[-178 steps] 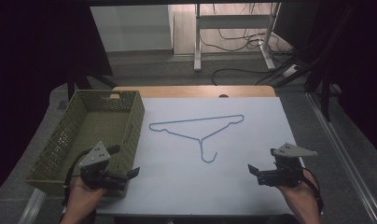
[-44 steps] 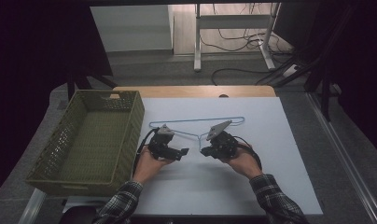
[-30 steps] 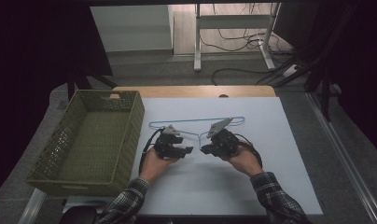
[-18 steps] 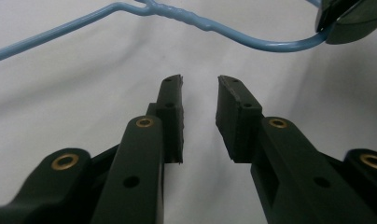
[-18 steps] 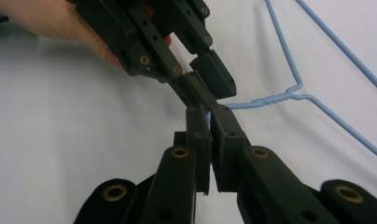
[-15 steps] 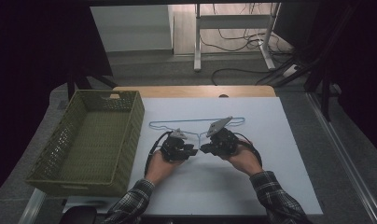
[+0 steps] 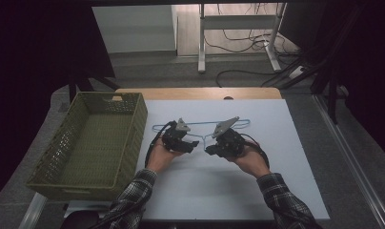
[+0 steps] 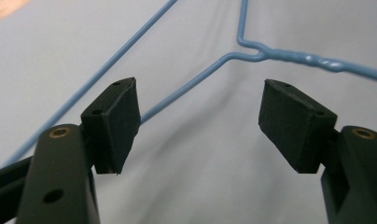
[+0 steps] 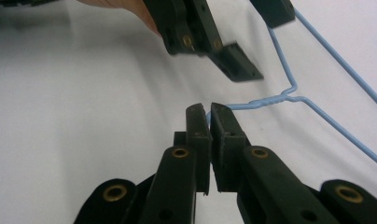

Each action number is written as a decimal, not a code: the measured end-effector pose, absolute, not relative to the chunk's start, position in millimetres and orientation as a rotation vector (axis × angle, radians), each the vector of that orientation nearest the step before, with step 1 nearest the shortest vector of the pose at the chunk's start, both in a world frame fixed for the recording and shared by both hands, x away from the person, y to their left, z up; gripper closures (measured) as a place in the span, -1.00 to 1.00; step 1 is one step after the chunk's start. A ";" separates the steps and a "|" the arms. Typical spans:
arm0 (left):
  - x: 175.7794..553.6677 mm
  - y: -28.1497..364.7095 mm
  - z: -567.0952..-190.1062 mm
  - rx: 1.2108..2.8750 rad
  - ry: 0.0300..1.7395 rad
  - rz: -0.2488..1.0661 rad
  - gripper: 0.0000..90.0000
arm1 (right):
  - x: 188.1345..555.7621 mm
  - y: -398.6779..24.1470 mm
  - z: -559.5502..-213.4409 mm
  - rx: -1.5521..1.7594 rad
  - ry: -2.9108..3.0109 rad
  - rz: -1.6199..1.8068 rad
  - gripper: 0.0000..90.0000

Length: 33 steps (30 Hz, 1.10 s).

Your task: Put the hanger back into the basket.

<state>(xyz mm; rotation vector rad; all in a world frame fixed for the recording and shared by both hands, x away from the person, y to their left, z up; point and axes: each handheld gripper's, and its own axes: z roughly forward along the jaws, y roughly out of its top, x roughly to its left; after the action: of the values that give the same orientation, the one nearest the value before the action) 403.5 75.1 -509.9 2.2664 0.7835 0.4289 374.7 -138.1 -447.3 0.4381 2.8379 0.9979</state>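
**Hanger pinched at the hook by one pair of tongs, the other not yet on it**

The hanger (image 7: 200, 128), a thin pale-blue wire one, lay flat on the white bench (image 7: 286, 157) at the centre of the high view, its long bar toward the top of the frame and its hook pointing down toward the person. To its left stood an olive-green basket (image 7: 133, 125), nothing visible inside it.

The right tongs (image 9: 209, 122) were pressed together on the wire just below the twisted neck, at the middle of the right gripper view; only a sliver of blue showed between the pads. The left tongs (image 8: 199, 123) stood spread wide, with one sloping arm of the hanger running up between the jaws toward the neck at the upper right of the left gripper view. Neither pad touched the wire.

The risks, as a judgement: the right-hand hold was on round, slick wire, so any lift could let the hanger swivel or slide out of the pinch. If the left tongs closed from where they stood, the low-lying wire might slip beneath the pads and they would meet on nothing. The two pairs of tongs sat near each other in the high view, so a hurried closing could knock one against the other and jolt the hanger loose.
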 end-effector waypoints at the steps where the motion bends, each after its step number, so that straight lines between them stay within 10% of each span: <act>1: 404.8 73.3 -510.3 2.274 0.774 0.435 -0.30 | 374.7 -138.0 -446.6 0.442 2.838 0.997 0.92; 33: 418.9 54.2 -500.5 2.453 0.498 0.563 0.60 | 375.2 -140.1 -430.5 0.430 2.761 1.036 0.73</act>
<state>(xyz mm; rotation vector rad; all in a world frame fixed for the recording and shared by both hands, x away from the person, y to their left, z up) 418.9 54.2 -500.5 2.4526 0.4985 0.5628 375.2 -140.1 -430.5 0.4298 2.7609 1.0364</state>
